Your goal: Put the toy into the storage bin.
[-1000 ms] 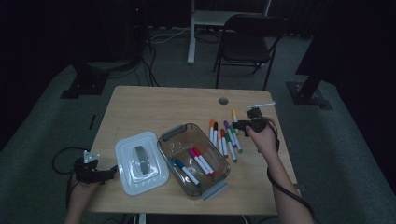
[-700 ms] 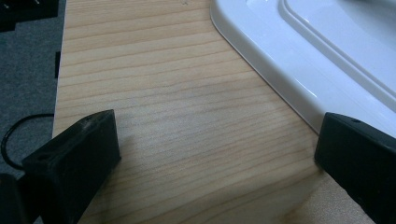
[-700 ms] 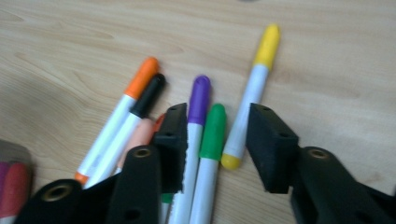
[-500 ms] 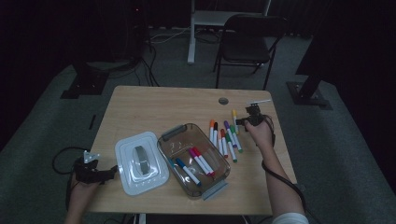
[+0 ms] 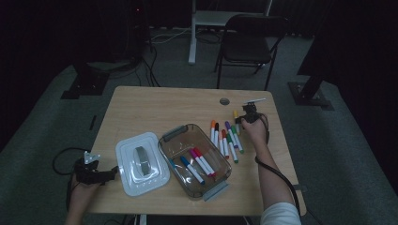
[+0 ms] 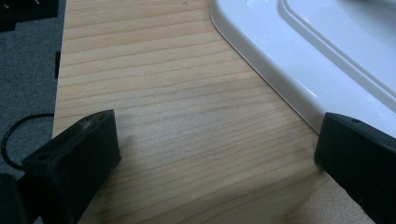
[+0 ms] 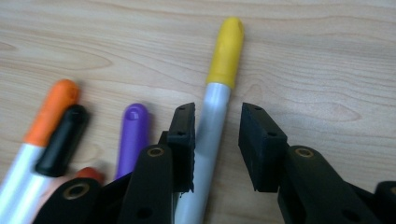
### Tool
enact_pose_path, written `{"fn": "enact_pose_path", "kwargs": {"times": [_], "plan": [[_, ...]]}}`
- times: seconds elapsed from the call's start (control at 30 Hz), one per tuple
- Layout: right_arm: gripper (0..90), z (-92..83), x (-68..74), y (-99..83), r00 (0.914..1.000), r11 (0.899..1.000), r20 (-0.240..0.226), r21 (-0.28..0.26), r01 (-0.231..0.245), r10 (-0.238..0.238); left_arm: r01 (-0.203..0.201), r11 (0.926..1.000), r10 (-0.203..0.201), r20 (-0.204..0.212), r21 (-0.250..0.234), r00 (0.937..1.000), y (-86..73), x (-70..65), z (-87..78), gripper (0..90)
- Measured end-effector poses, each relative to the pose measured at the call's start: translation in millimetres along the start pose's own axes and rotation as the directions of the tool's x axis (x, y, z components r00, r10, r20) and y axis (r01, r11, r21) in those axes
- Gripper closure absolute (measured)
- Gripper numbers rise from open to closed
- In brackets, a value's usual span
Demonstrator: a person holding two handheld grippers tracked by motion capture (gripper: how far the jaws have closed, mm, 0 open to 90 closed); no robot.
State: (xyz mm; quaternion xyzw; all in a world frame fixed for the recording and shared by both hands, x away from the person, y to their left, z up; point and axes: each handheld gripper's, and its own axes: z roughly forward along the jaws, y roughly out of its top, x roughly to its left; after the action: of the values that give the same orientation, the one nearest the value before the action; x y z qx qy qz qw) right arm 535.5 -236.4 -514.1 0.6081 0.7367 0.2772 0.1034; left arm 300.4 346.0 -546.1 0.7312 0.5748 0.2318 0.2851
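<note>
A: Your right gripper point(image 7: 215, 140) sits over the yellow-capped marker point(image 7: 219, 88), far right of the table point(image 5: 155, 105). Jaws have just been closing; marker barrel runs btwn them. Left pad looks to be touching the barrel, right pad has a gap, so nothing gripped.

B: What's crowding it?

A: Purple marker point(image 7: 132, 133) just beside the left jaw, then black-capped marker point(image 7: 60, 140) and orange-capped marker point(image 7: 51, 112) farther left. A red cap point(image 7: 88, 173) sits mostly hidden behind the jaw. In the high view the row of markers point(image 5: 225, 138) lies right of the clear container point(image 5: 174, 149), which already holds blue and pink ones.

B: And your left gripper point(image 5: 96, 172)?

A: Near left corner, jaws wide, bare wood btwn them. White lid point(image 6: 299, 65) just beside its right jaw; can't tell if touching.

B: Hard to read?

A: Yellow marker's near end is cut off under the gripper body. Room's dark, chair point(image 5: 246, 44) and floor cables beyond the table are murky.
</note>
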Motion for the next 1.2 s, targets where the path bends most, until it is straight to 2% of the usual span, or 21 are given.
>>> {"fn": "enact_pose_path", "kwargs": {"times": [0.1, 0.23, 0.3, 0.4, 0.47, 0.8, 1.03, 1.2], "plan": [[71.4, 7.2, 1.8, 0.3, 0.9998, 1.000, 0.013, 0.025, 0.011, -0.012, 0.000, 1.0000, 0.000, 0.000, 0.000, 1.0000, 0.0, 0.0, 0.0, 0.5], [75.9, 7.0, -0.2, 0.7, 0.9998, 1.000, 0.015, 0.027, -0.010, 0.009, 0.000, 1.0000, 0.000, 0.000, 0.000, 1.0000, 0.0, 0.0, 0.0, 0.5], [76.3, 6.3, -0.9, 0.3, 0.9997, 1.000, 0.019, 0.029, -0.013, 0.012, 0.000, 1.0000, 0.000, 0.000, 0.000, 1.0000, 0.0, 0.0, 0.0, 0.5], [76.5, 3.6, -2.7, -0.3, 0.9988, 0.998, 0.014, 0.043, -0.047, 0.046, 0.000, 1.0000, 0.000, 0.000, 0.000, 1.0000, 0.0, 0.0, 0.0, 0.5], [76.5, 1.4, -3.3, -0.7, 0.9990, 0.999, 0.011, 0.031, -0.044, 0.044, 0.001, 1.0000, -0.001, 0.000, -0.001, 1.0000, 0.0, -0.1, 0.1, 0.5], [76.5, -7.8, -5.8, -4.2, 0.9981, 0.998, 0.000, 0.034, -0.061, 0.062, 0.001, 1.0000, -0.001, 0.000, -0.001, 1.0000, 0.0, 0.0, 0.1, 0.5], [76.5, -19.2, -5.2, -4.7, 0.9973, 0.997, -0.001, 0.019, -0.073, 0.073, 0.001, 1.0000, -0.001, 0.000, 0.000, 1.0000, 0.0, 0.0, 0.0, 0.5], [76.5, -42.6, 0.9, -2.9, 0.9960, 0.996, -0.031, 0.000, -0.084, 0.084, 0.000, 1.0000, 0.000, 0.000, 0.000, 1.0000, 0.0, 0.0, 0.0, 0.5]]}}
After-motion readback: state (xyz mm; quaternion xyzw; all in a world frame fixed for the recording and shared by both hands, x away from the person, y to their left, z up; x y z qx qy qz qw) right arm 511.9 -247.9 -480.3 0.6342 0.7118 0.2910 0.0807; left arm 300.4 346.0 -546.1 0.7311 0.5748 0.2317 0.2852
